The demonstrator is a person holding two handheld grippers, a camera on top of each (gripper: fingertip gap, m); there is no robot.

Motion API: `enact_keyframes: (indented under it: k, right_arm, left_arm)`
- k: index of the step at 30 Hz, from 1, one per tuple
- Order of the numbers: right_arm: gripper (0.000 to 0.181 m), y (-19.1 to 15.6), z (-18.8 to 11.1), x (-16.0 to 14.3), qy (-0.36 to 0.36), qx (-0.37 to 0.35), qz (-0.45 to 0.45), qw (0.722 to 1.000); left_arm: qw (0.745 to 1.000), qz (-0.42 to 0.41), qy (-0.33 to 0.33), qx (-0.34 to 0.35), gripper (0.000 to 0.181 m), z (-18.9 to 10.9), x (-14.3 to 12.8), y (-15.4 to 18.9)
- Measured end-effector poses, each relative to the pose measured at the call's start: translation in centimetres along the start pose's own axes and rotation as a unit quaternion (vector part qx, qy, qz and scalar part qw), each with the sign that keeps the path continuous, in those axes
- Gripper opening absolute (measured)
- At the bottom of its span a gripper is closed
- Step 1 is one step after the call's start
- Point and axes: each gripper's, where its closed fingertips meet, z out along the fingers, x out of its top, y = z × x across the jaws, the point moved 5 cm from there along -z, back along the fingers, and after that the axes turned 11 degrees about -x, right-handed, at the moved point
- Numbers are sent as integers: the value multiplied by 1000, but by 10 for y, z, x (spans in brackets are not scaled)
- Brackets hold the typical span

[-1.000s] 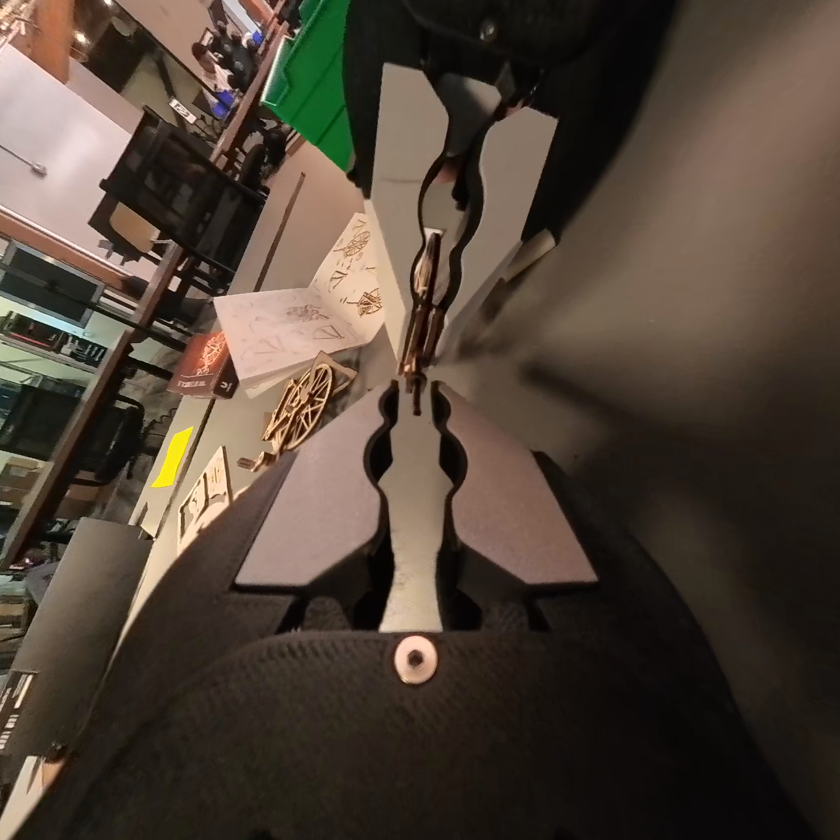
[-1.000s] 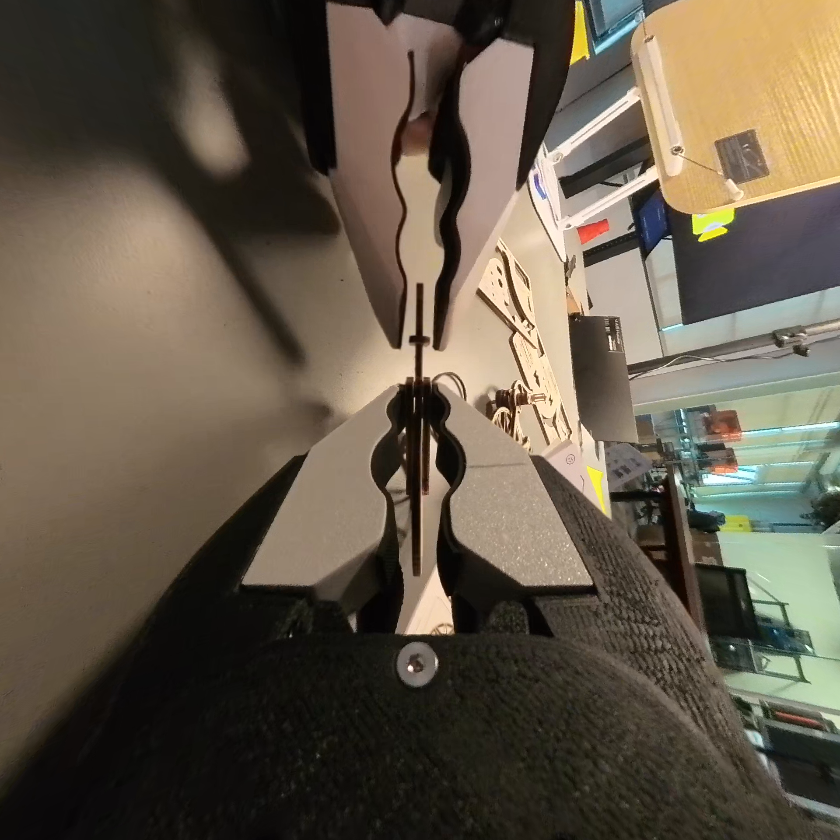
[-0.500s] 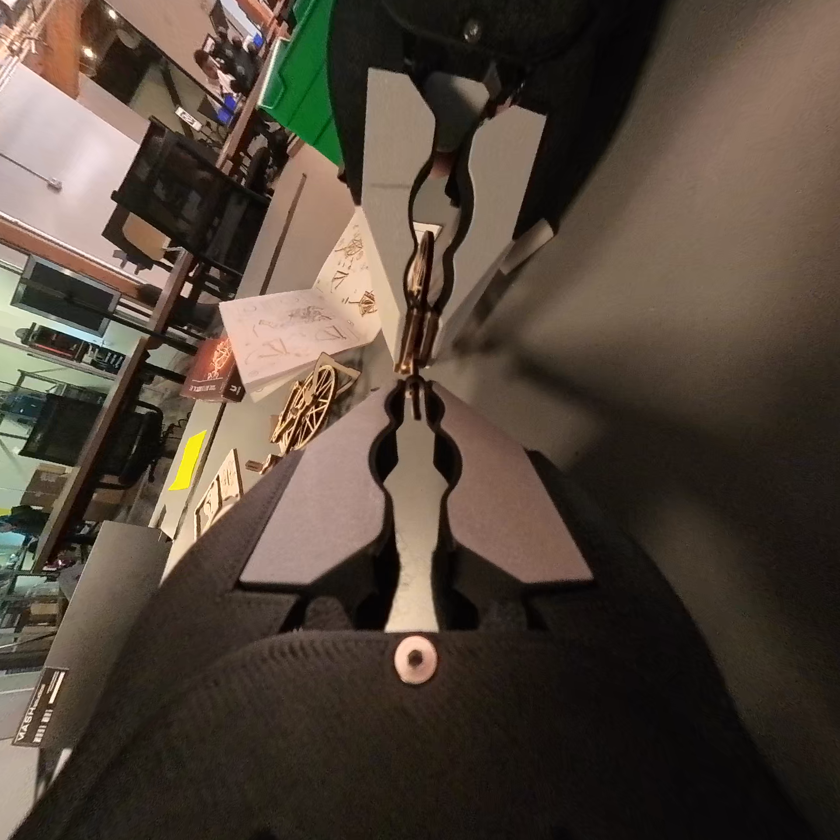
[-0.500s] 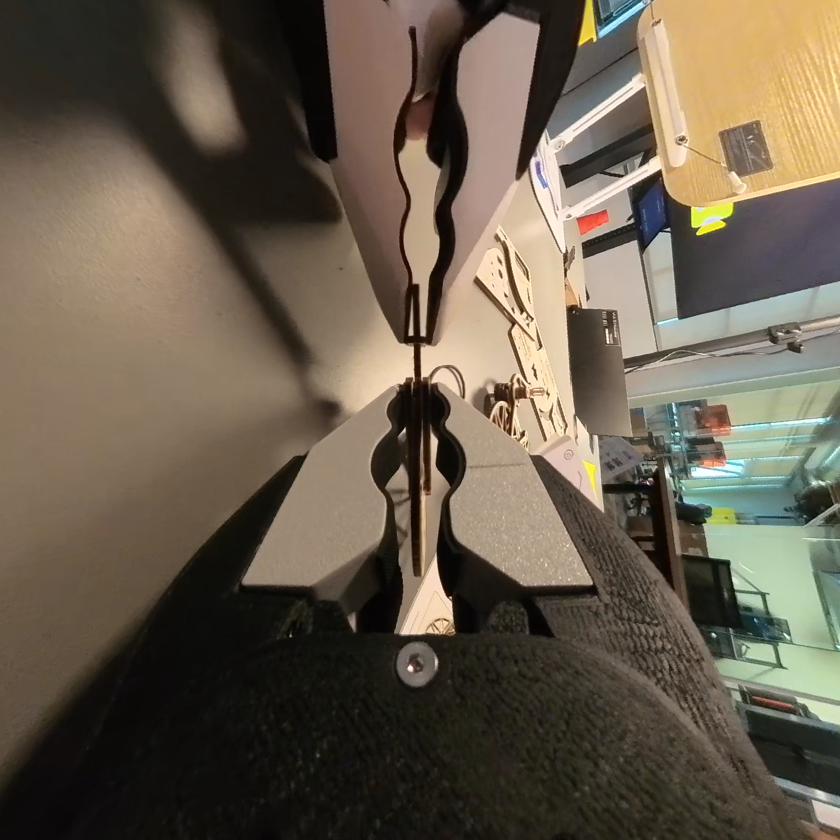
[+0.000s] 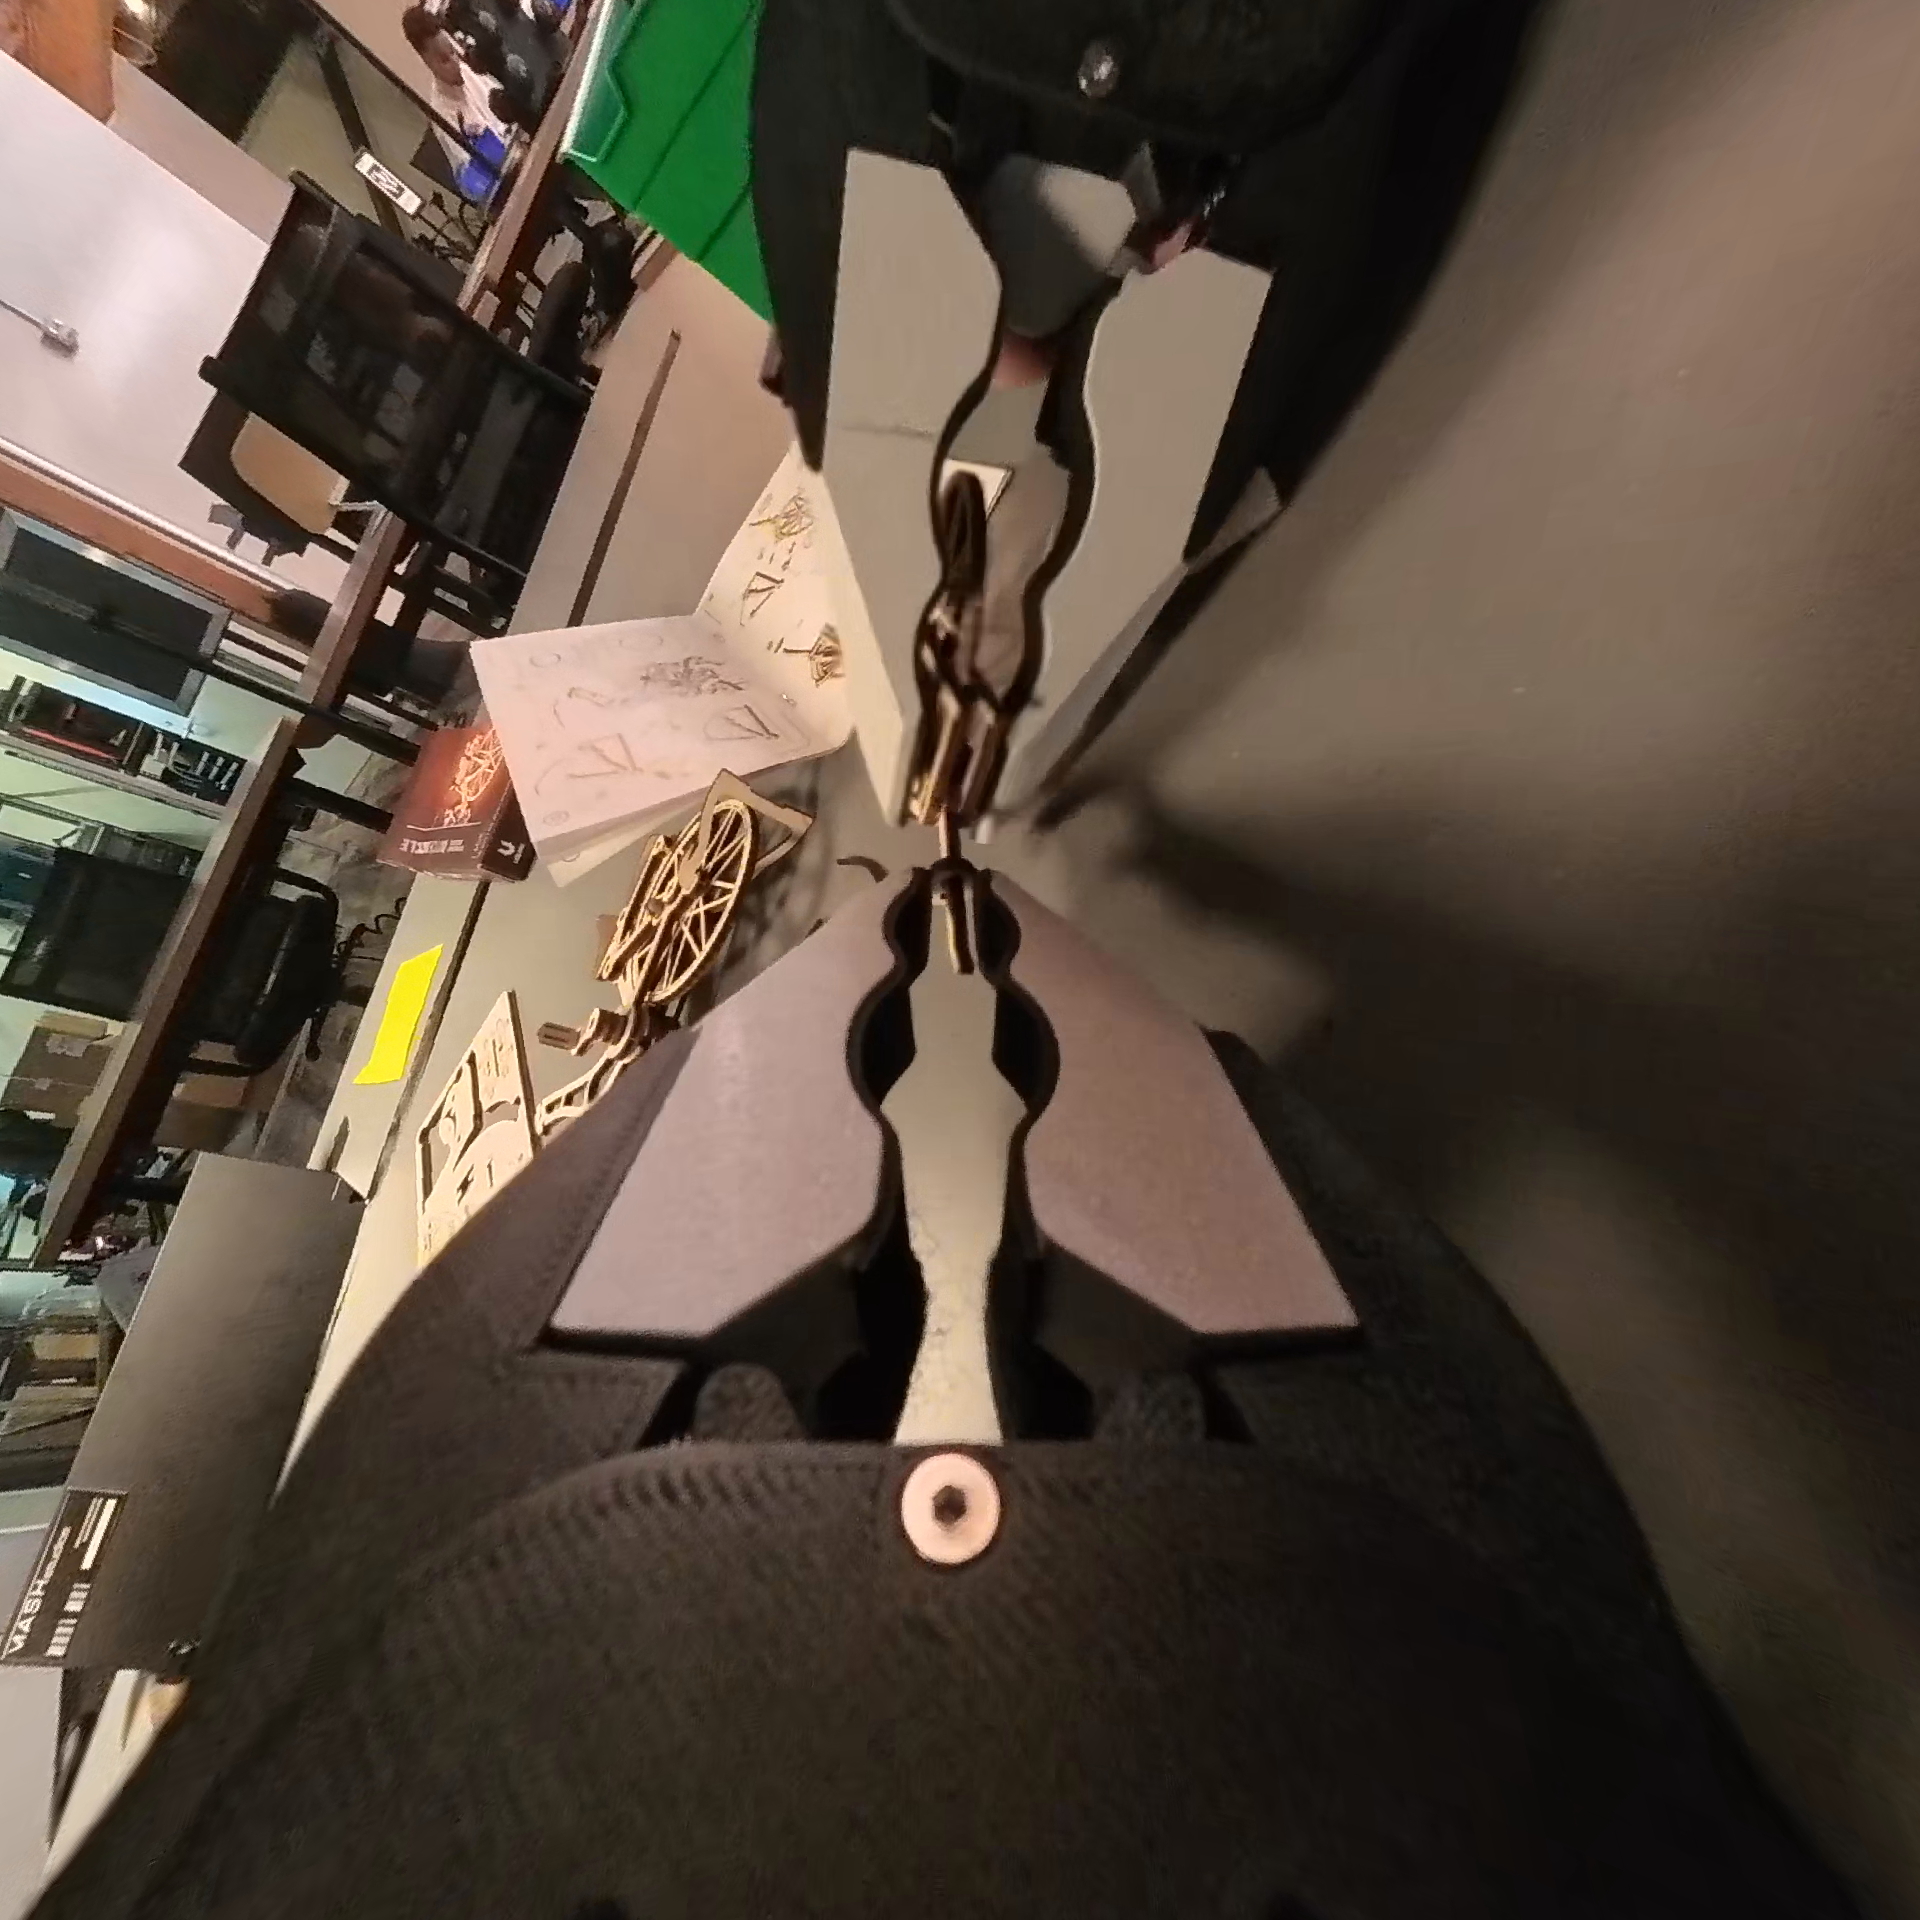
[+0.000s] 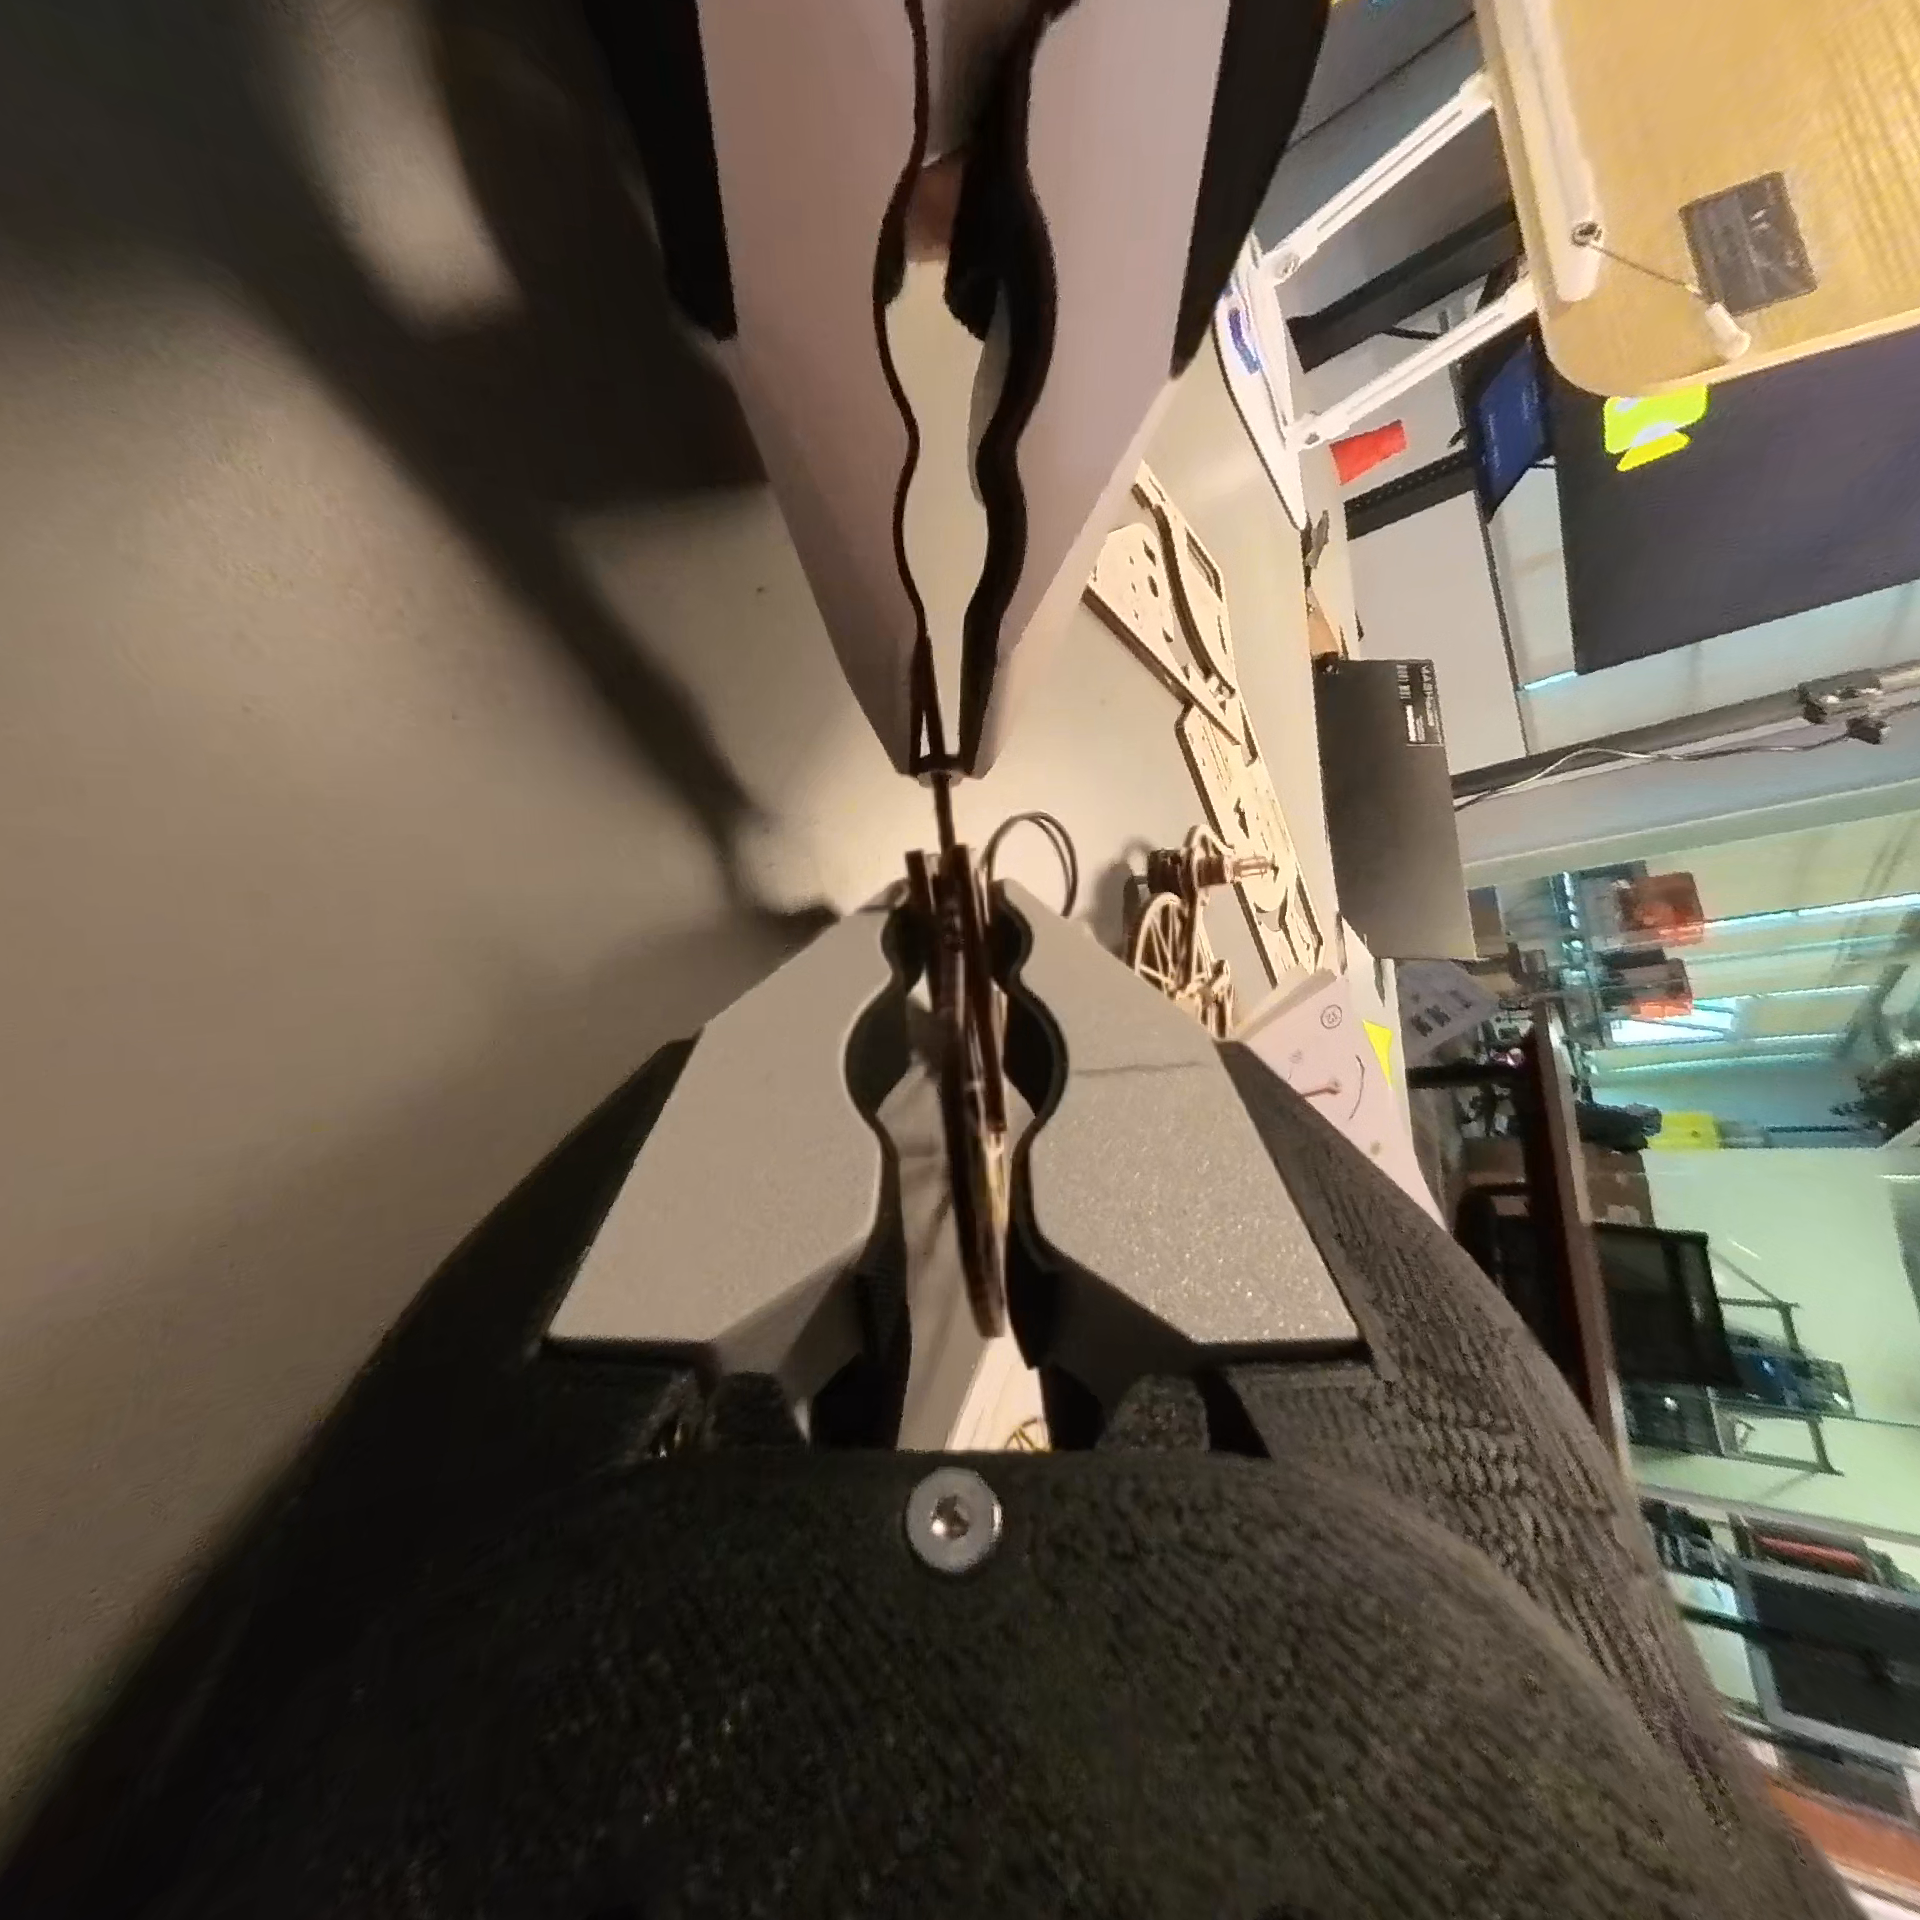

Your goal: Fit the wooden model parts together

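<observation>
Above grey table (image 5: 644, 499), both hand-held grippers (tip-to-tip) pinch wooden parts (image 6: 971, 1049).

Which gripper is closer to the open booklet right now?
Right. The right gripper sits alongside the booklet; the left gripper faces it tip to tip from farther off.

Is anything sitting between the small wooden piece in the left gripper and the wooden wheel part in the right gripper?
Nothing visible: the thin wooden piece meets the round wooden wheel part tip to tip.
</observation>
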Motion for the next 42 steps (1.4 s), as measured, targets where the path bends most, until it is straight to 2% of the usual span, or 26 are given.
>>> enact_keyframes:
  k: [8,42]
  right_arm:
    - [7,-5,1,2,-7,-10,-24,1000]
    - [5,-6,4,4,-9,-18,-3,1000]
  left_arm:
    - [1000,-9,-5,-17,6,1,-2,2]
    - [999,-40,6,-37,5,0,-1,0]
